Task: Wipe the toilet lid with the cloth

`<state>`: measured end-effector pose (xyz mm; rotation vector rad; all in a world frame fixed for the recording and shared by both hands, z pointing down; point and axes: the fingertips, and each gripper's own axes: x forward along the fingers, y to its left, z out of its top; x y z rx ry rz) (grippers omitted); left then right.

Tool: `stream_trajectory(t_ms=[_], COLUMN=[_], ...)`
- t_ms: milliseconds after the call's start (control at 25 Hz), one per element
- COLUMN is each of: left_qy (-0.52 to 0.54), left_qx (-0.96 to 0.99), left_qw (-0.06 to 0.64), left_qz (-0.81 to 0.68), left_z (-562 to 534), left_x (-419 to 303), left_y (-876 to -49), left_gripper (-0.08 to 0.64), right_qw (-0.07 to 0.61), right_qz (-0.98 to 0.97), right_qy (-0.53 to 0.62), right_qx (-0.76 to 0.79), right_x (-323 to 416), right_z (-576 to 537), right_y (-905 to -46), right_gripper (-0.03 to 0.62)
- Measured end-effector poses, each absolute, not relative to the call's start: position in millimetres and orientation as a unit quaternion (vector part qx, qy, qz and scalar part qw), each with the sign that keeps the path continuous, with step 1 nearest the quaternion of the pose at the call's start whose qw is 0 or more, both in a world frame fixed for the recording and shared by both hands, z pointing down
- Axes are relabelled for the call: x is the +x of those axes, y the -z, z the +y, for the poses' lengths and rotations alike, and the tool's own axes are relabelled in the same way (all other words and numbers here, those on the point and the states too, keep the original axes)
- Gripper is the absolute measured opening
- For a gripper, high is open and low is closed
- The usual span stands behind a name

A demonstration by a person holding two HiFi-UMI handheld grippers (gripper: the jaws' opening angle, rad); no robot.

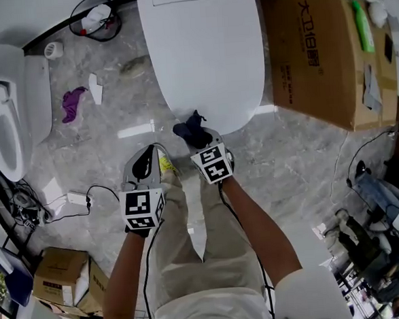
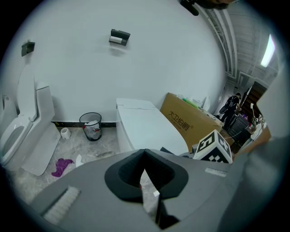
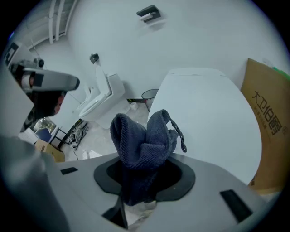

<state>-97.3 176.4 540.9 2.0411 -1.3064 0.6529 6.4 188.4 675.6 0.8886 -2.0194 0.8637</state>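
The right gripper (image 1: 198,140) is closed on the dark blue cloth (image 3: 143,138), which is pinched between its jaws and bunched up above them (a small loop hangs at one side). The cloth is held at the front edge of the closed white toilet lid (image 1: 202,53); whether they touch cannot be told. The left gripper (image 2: 144,154) is held nearer the person, its jaws brought together with nothing between them. A cardboard box (image 1: 313,52) stands just beside the toilet on the right. To the left, a second toilet (image 1: 3,128), a wire wastebasket (image 1: 97,18) and a purple rag (image 1: 73,103) are seen on the marble floor (image 1: 301,155).
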Motion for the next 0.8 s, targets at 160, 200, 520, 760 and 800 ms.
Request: stream_trajectory(t_ms=[160,200,520,760,800], left_qy=[-0.247,-0.248,-0.247,-0.25,-0.25], left_qx=[0.771,0.771,0.775,0.781,0.783], left_qw=[0.312,0.313,0.315,0.309,0.308], left_qz=[-0.496,-0.497,-0.488,-0.481,-0.48], left_z=[177,178,178,172,171], left_x=[-99,-99,-87,-78,-76], left_y=[-541,-542,-543,-540,-539], left_gripper=[0.002,0.002,0.002,0.002,0.002], right_qw=[0.402,0.402,0.421,0.423,0.422], right_qz=[-0.778,-0.778,-0.777,-0.766,-0.764], right_qy=[-0.345,-0.345,-0.333,-0.335,-0.332], right_qx=[0.338,0.338,0.328,0.35,0.357], right_x=[24,28,54,83,90], right_z=[202,202,203,201,199], right_y=[-697,-697,-697,-698,-699], right_gripper=[0.138,0.138,0.138,0.14,0.14])
